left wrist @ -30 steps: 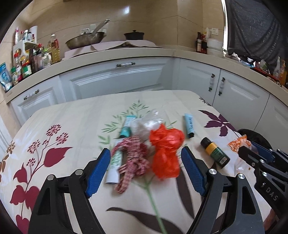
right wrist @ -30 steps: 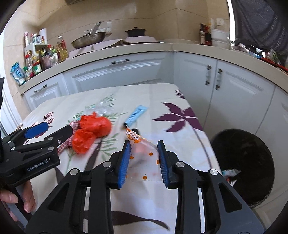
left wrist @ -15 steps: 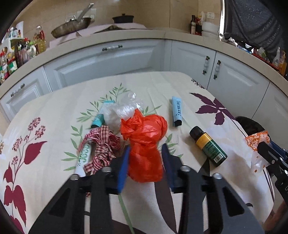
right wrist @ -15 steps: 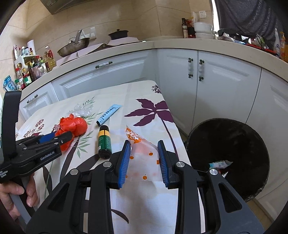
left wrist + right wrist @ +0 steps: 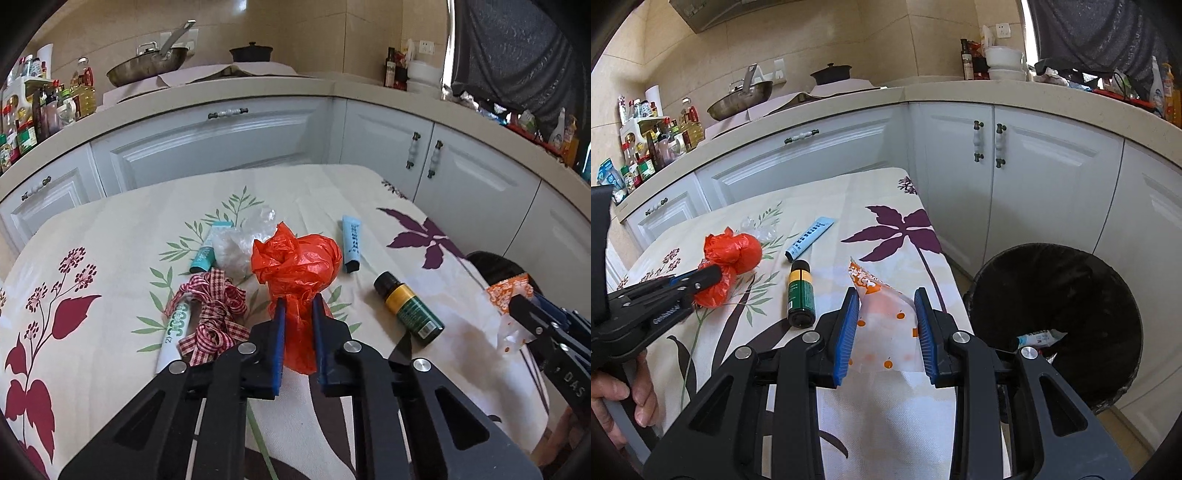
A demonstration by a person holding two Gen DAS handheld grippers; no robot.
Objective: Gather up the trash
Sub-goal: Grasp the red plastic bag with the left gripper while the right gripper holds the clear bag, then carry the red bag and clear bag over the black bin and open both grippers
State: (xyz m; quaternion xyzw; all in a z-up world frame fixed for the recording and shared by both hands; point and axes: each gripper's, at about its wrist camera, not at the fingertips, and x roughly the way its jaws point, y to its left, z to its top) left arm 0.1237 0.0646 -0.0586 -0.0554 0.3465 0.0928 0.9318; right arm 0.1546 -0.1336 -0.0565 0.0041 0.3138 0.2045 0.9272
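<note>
My left gripper is shut on the lower part of a crumpled red plastic bag on the flowered tablecloth; the bag also shows in the right wrist view. My right gripper is shut on a clear wrapper with orange print, held near the table's right edge. The wrapper's orange end shows in the left wrist view. A black bin stands on the floor right of the table, with some trash inside.
On the cloth lie a red checked ribbon, a white tube, a teal tube, a clear plastic bag, a blue tube and a dark bottle with a yellow band. White cabinets stand behind.
My left gripper closed on the red bag. My right gripper, holding the wrapper, moved right toward the bin, uncovering the dark bottle.
</note>
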